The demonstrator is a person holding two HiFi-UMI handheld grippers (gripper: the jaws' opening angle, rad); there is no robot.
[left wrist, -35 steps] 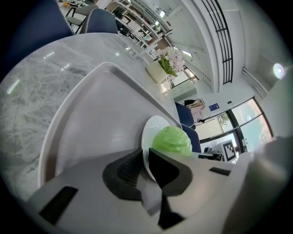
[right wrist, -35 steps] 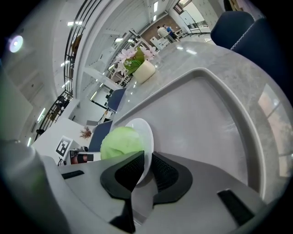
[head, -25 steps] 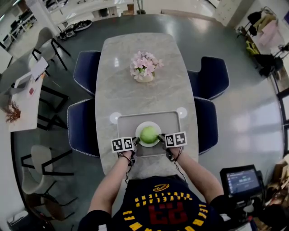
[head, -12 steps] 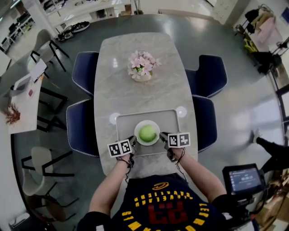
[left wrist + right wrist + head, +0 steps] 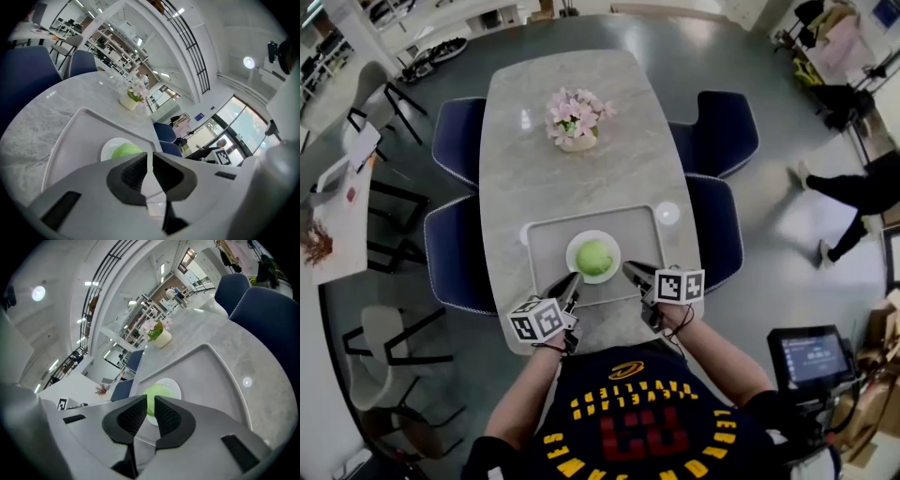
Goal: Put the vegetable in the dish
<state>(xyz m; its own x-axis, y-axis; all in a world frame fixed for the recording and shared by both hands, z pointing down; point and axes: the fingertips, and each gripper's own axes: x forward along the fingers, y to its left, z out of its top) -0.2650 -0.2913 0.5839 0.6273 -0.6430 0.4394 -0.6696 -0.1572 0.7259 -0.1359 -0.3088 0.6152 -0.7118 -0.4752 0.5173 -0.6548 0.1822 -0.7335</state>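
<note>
A round green vegetable (image 5: 593,257) lies in a white dish (image 5: 573,251) in the middle of a grey tray (image 5: 642,234). In the head view my left gripper (image 5: 572,280) hovers just off the dish's near left and my right gripper (image 5: 629,270) just off its near right, over the tray's front edge. Both are shut and hold nothing. The left gripper view shows the vegetable (image 5: 125,150) and dish (image 5: 110,149) just beyond my left gripper (image 5: 151,161). In the right gripper view the vegetable (image 5: 159,391) sits straight past my right gripper (image 5: 151,408).
A pot of pink flowers (image 5: 573,120) stands at the far half of the marble table (image 5: 581,187). Small white discs (image 5: 667,213) flank the tray's far corners. Blue chairs (image 5: 722,131) line both sides. A person (image 5: 844,192) walks on the floor at right; a screen (image 5: 809,356) stands near right.
Both grippers have drawn back from the dish toward the near table edge, leaving the vegetable in it. The head view has shifted, and a person has walked in at right.
</note>
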